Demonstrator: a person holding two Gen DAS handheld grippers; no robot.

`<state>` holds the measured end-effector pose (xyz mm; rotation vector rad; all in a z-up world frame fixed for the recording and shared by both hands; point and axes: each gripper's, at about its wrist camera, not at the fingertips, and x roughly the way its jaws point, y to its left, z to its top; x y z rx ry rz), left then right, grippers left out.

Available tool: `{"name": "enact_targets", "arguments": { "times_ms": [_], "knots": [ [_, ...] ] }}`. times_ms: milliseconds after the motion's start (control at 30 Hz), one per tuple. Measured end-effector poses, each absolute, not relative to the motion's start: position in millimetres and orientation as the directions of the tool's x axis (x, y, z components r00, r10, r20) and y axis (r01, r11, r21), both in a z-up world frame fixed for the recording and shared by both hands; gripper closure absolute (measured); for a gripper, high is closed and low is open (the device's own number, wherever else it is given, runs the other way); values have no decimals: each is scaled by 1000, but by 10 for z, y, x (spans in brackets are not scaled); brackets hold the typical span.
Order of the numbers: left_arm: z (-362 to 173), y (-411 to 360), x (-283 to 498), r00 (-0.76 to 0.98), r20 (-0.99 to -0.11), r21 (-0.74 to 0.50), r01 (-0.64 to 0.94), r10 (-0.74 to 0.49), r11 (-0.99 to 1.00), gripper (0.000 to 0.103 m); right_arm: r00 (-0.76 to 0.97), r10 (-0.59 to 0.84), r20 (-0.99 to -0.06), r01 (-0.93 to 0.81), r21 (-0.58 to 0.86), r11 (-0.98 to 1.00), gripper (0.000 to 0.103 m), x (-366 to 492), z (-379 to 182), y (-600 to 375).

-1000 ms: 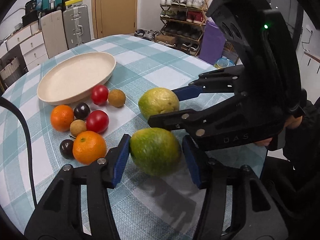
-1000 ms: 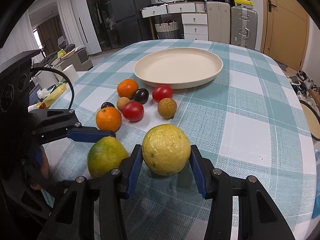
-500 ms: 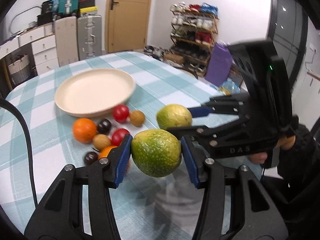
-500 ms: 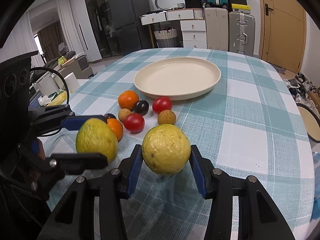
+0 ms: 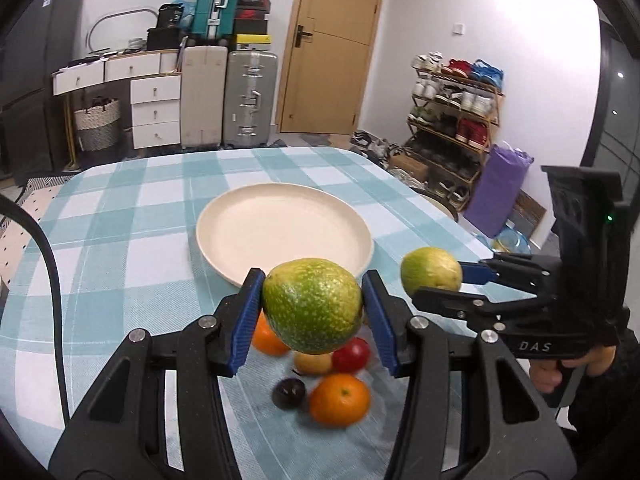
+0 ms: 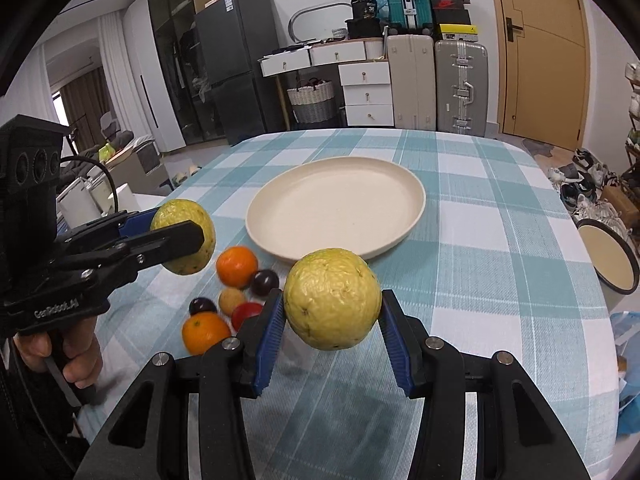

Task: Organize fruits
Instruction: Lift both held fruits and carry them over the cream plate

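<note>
Left gripper (image 5: 312,312) pinches a green fruit (image 5: 312,306) at centre frame; right gripper (image 6: 332,324) clamps a yellow fruit (image 6: 332,298), both seemingly clear of the table, below the plate (image 6: 280,248).

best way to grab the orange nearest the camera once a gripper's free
Grip the near orange across its widest middle, coming from above: it is round, and a dark plum sits close on its left with other fruit just behind, so close the fingers front to back.
</note>
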<state>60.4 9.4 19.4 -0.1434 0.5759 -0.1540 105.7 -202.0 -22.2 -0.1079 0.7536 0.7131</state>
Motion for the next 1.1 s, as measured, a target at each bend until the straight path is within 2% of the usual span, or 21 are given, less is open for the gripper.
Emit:
{"name": "enact_targets", "arguments": {
  "times_ms": [567, 1100],
  "knots": [
    [204, 251, 1373, 835, -538, -155, 40, -119, 987, 56, 530, 545, -650, -606, 158, 779, 55, 1552, -138, -1805],
    [-98, 173, 2060, 784, -614, -103, 35, -91, 994, 56, 503, 503, -703, -573, 164, 803, 55, 1961, -311, -1611]
  ]
}}
